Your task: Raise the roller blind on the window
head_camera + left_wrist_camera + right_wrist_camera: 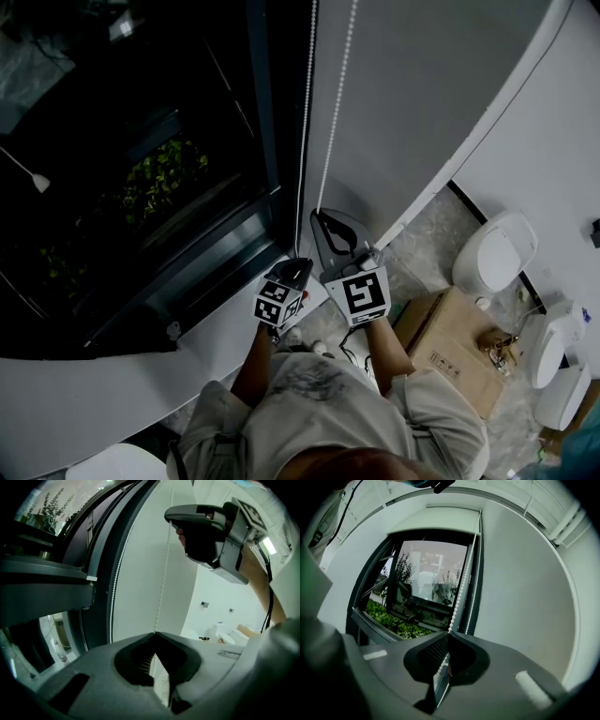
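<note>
Two strands of white bead chain (306, 141) hang just right of the dark window (141, 187). The left tongs (153, 634) are clamped shut on the chain; the right tongs (448, 633), a little higher, are clamped on it too. The roller blind (438, 520) covers only the window's top, far above both.

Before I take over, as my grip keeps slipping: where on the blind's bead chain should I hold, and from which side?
Grip one strand of the bead chain on its hanging run, coming from the room side with fingers closing across it. It hangs thin and near vertical, and its beads likely resist sliding. The left gripper and right gripper are shut on it so.
</note>
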{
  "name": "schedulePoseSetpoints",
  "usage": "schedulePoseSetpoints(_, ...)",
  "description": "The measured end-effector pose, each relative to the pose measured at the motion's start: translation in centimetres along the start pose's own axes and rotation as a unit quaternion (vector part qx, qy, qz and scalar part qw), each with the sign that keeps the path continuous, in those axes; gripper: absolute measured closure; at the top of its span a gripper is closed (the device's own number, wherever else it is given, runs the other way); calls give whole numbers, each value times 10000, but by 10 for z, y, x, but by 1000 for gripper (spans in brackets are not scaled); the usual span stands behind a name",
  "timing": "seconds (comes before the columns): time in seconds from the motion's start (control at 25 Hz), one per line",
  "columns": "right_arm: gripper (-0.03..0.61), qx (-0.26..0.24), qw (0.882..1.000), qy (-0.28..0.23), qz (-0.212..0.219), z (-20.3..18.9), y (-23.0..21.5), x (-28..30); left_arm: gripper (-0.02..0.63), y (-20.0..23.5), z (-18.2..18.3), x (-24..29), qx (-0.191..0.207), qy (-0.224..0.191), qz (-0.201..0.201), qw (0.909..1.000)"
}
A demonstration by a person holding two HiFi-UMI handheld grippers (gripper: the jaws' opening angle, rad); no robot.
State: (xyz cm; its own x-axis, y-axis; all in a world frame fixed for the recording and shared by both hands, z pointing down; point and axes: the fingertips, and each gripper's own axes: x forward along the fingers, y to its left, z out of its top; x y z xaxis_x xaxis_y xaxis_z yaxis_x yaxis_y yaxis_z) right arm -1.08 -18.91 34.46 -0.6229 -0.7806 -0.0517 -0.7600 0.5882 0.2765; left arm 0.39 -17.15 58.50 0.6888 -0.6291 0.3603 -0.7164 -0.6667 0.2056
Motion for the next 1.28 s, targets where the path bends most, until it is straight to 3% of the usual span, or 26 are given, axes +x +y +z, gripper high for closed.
schedulePoseSetpoints(0.16,568,192,9996,186,-26,-13,3,-2,604,2,-11,3,-74,93,-9,9999)
schedulePoseSetpoints(1.28,568,201,9965,811,13,-70,22,-6,604,9,-68,19,-257,658,-38,9975)
